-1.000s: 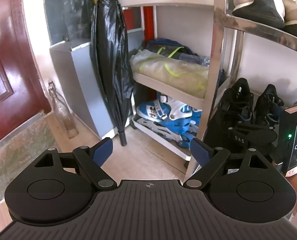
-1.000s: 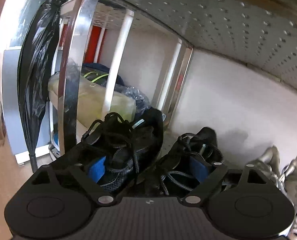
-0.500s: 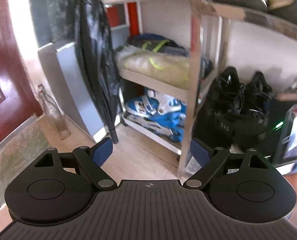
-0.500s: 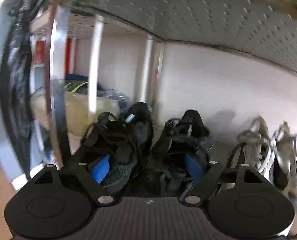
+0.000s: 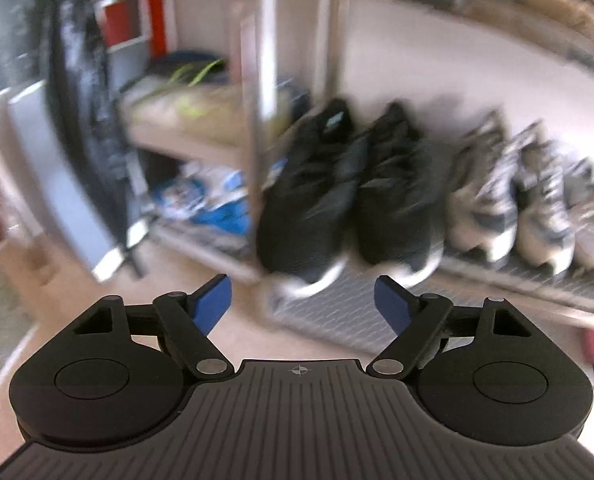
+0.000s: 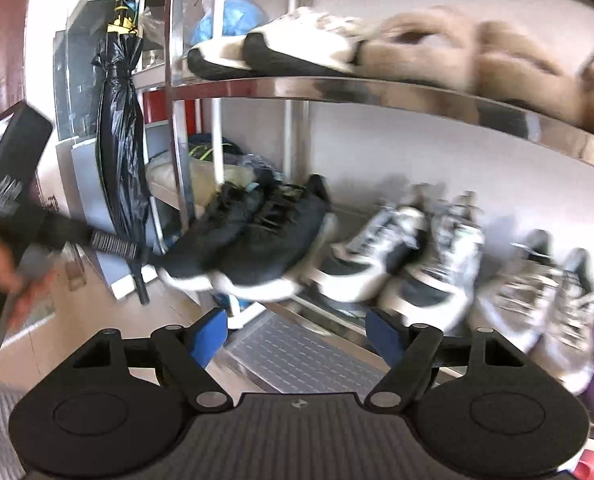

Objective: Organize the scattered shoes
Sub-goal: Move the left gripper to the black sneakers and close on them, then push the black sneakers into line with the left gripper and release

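Observation:
A pair of black sneakers with white soles (image 5: pixel 349 196) stands side by side on the metal shoe rack's (image 5: pixel 537 280) lower shelf; it also shows in the right wrist view (image 6: pixel 257 236). My left gripper (image 5: pixel 303 300) is open and empty, a short way in front of the pair. My right gripper (image 6: pixel 297 332) is open and empty, pulled back from the shelf. Grey-white sneakers (image 6: pixel 409 256) stand to the right of the black pair. Both views are blurred by motion.
A black folded umbrella (image 6: pixel 121 152) hangs left of the rack. Black-and-white shoes (image 6: pixel 265 48) and beige fuzzy slippers (image 6: pixel 437 52) sit on the upper shelf (image 6: pixel 377 92). Blue roller skates (image 5: pixel 213 204) lie in the left unit. The left gripper's body (image 6: pixel 13 184) shows at the left.
My right gripper has drawn back out of the black sneakers and let them stand on the shelf. My left gripper has swung right, now facing the black pair.

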`<state>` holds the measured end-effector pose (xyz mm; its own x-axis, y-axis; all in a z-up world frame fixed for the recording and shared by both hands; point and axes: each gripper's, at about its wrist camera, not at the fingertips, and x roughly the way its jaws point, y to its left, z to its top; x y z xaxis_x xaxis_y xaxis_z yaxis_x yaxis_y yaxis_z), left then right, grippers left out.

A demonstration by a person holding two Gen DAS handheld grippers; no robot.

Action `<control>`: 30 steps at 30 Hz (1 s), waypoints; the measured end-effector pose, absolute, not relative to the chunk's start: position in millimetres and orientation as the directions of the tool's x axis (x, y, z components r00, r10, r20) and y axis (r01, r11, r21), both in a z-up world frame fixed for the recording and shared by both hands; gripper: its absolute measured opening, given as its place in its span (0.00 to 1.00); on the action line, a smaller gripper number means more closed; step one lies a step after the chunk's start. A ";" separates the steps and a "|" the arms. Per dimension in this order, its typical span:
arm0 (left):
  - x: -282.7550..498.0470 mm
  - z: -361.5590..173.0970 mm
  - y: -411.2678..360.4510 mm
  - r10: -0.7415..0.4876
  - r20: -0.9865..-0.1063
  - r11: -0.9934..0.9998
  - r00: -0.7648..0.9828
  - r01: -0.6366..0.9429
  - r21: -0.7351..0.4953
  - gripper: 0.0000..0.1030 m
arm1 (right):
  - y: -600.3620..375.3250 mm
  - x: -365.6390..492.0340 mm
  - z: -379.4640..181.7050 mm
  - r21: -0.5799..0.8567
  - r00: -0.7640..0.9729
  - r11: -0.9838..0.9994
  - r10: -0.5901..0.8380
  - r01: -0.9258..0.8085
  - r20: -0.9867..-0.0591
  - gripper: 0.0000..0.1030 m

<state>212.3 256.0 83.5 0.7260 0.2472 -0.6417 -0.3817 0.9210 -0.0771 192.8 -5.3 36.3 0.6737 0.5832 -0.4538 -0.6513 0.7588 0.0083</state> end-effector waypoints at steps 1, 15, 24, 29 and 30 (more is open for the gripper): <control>217.2 84.4 250.3 0.235 -0.606 0.932 0.760 -0.354 -0.082 0.76 | -17.5 194.4 33.6 0.019 0.681 0.768 0.578 -0.640 -0.448 0.72; 333.8 67.0 244.1 0.343 -0.517 0.937 0.784 -0.327 0.125 0.75 | -52.8 262.2 49.8 0.192 0.685 0.812 0.571 -0.551 -0.452 0.74; 386.7 20.3 270.1 0.381 -0.553 0.924 0.741 -0.319 0.209 0.53 | -60.7 249.4 49.4 0.077 0.688 0.810 0.539 -0.581 -0.486 0.81; 378.6 14.1 272.0 0.382 -0.456 0.924 0.804 -0.313 0.222 0.31 | -62.0 252.6 43.5 0.078 0.677 0.819 0.519 -0.568 -0.521 0.81; 375.6 14.3 271.4 0.381 -0.434 0.923 0.816 -0.310 0.226 0.27 | -62.1 252.6 43.2 0.084 0.675 0.821 0.518 -0.565 -0.525 0.81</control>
